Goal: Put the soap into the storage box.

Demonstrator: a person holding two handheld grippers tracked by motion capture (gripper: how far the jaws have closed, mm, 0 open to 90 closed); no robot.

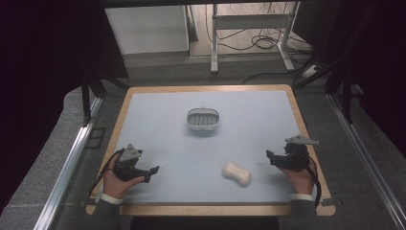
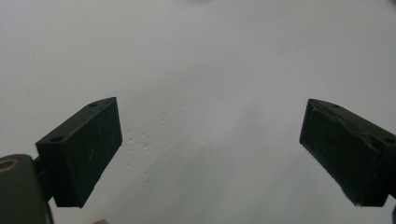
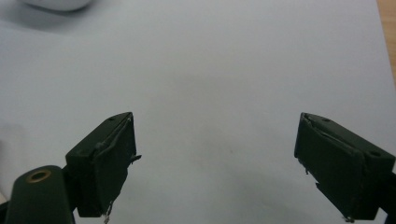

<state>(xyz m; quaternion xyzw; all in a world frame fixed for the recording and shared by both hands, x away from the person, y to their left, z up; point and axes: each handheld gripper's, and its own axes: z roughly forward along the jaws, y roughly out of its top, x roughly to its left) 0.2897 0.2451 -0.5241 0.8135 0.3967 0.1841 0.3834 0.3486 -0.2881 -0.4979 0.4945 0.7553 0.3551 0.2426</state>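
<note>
A cream bar of soap (image 1: 237, 173), pinched at its waist, lies on the pale blue mat near the front right. A grey soap dish (image 1: 202, 119) with a slotted floor stands in the middle of the mat, farther back. My left gripper (image 1: 153, 172) rests at the front left, well apart from the soap, pointing right. In its own view the left gripper (image 2: 210, 149) stands open over bare mat. My right gripper (image 1: 269, 155) sits at the right edge, pointing left toward the soap. The right gripper (image 3: 215, 161) is open too, nothing between its jaws. The soap's pale edge (image 3: 56, 3) shows at that view's top left.
The mat lies on a wooden table (image 1: 210, 209) with a light rim. Metal rails (image 1: 72, 158) run along both sides of the table. Behind it stand a white cabinet (image 1: 148, 28) and a desk frame (image 1: 249, 21) with cables on the floor.
</note>
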